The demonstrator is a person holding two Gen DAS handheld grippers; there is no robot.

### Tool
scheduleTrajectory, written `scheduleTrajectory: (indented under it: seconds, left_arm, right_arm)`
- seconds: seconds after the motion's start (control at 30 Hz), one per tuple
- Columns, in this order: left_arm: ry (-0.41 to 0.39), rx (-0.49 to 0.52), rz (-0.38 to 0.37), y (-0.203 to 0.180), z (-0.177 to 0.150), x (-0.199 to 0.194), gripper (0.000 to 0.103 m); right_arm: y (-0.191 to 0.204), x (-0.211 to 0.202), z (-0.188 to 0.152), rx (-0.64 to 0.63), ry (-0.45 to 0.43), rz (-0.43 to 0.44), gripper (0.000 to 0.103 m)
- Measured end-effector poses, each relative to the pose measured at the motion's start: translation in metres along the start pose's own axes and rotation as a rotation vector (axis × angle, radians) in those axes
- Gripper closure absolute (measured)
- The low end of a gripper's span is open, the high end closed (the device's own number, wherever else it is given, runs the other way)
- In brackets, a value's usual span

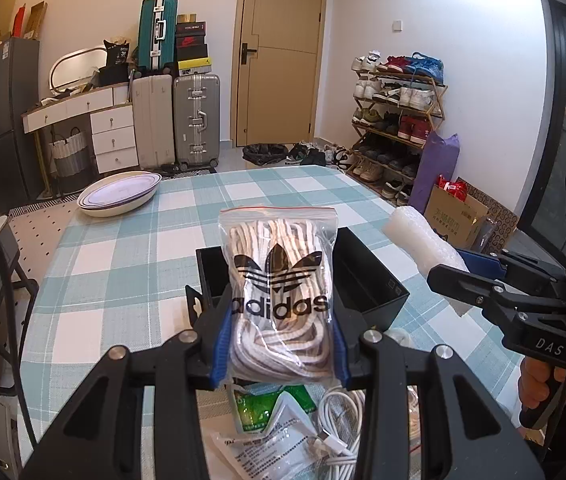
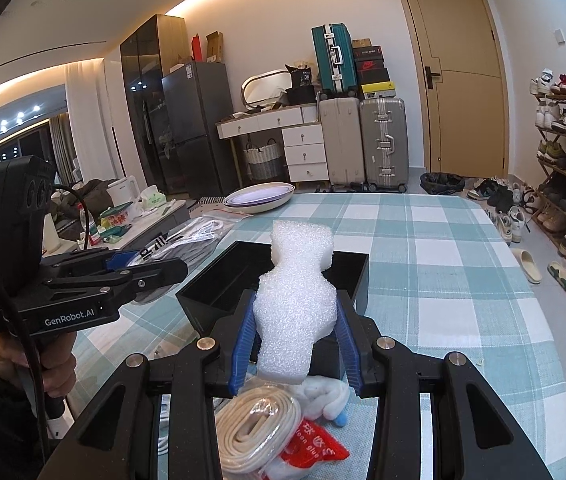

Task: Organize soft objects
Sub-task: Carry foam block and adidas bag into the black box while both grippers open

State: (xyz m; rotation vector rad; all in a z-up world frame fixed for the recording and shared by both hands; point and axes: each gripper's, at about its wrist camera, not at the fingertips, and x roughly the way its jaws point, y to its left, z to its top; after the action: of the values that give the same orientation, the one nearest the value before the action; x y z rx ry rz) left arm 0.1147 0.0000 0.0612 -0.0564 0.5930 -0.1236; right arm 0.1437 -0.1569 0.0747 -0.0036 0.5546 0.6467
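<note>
My left gripper [image 1: 281,340] is shut on a clear zip bag of white shoelaces [image 1: 279,280] with a black logo, held upright above the table. Behind it stands an open black box [image 1: 375,280]. My right gripper [image 2: 297,320] is shut on a white foam piece [image 2: 295,304], lifted in front of the same black box [image 2: 349,260]. Each gripper shows in the other's view: the right gripper [image 1: 447,276] with the foam [image 1: 419,236] at the right, the left gripper [image 2: 171,270] with the bag [image 2: 191,244] at the left. A hand holds each handle.
Loose items lie near the table's front edge: a green packet [image 1: 267,404], a white cable [image 1: 343,412], a bagged coil of white strap [image 2: 251,432], a red packet [image 2: 315,448] and a white fluffy thing [image 2: 323,396]. Stacked oval dishes [image 1: 119,196] sit at the far left of the checked tablecloth [image 1: 123,264].
</note>
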Motion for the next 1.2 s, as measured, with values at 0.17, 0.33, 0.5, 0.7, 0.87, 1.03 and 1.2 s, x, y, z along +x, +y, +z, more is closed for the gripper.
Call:
scheduleTrajectory:
  seconds: [0.17,0.33,0.5,0.7,0.87,1.03,1.2]
  left_arm:
    - [0.016,0.0,0.007,0.001,0.005,0.013,0.064]
    - [0.031,-0.005,0.017,0.004,0.008,0.027,0.064]
    - [0.056,-0.007,0.02,0.006,0.008,0.041,0.064]
    - [0.083,-0.007,0.029,0.008,0.006,0.057,0.064]
    - [0.11,-0.002,0.029,0.008,0.005,0.067,0.064]
    - [0.13,-0.006,0.013,0.01,0.005,0.072,0.064]
    - [0.145,0.002,0.011,0.01,0.006,0.078,0.064]
  right_arm:
    - [-0.004,0.012,0.005,0.004,0.015,-0.003,0.064]
    - [-0.01,0.028,0.009,0.01,0.041,0.001,0.064]
    - [-0.013,0.044,0.012,0.011,0.072,0.006,0.064]
    - [-0.015,0.065,0.016,0.002,0.097,-0.01,0.064]
    - [-0.016,0.083,0.019,-0.005,0.125,-0.011,0.064]
    - [-0.021,0.096,0.019,-0.009,0.144,-0.018,0.064]
    - [-0.025,0.107,0.017,-0.013,0.16,-0.031,0.064]
